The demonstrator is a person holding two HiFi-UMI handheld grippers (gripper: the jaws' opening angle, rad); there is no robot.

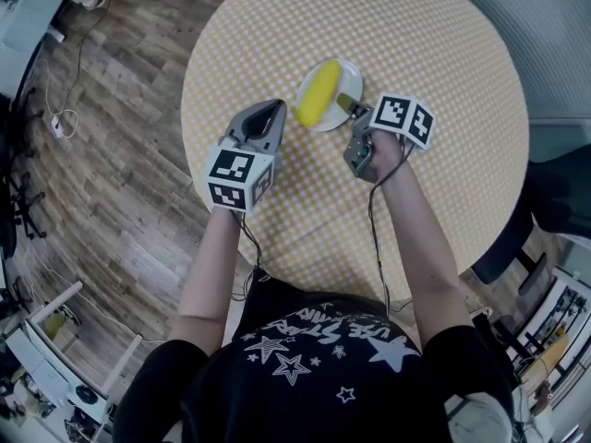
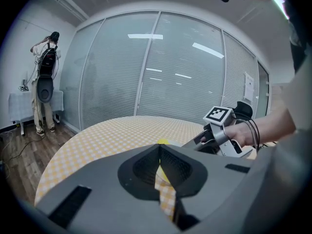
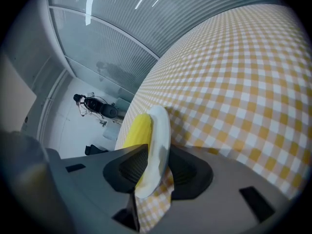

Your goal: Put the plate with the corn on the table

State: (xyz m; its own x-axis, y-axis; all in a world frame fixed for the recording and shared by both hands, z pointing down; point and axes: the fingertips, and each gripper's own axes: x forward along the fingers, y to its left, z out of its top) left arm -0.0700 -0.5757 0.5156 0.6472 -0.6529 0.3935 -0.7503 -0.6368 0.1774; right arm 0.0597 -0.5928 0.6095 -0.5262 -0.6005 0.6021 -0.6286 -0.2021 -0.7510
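Note:
A white plate (image 1: 340,89) carries a yellow corn cob (image 1: 318,93) over the middle of the round yellow-checked table (image 1: 443,81). My right gripper (image 1: 345,102) is shut on the plate's near right rim. In the right gripper view the plate's rim (image 3: 159,143) stands between the jaws of the right gripper (image 3: 152,165), with the corn (image 3: 137,130) behind it. I cannot tell whether the plate touches the cloth. My left gripper (image 1: 275,110) hovers just left of the plate, shut and holding nothing. In the left gripper view its own tips (image 2: 159,152) meet, and the corn (image 2: 162,142) peeks over them.
The table edge curves close at the left and near sides, with wood floor (image 1: 120,155) and cables beyond. A dark chair (image 1: 503,247) stands by the table's right side. A glass wall (image 2: 161,67) lies behind the table, and a person (image 2: 44,82) stands far off.

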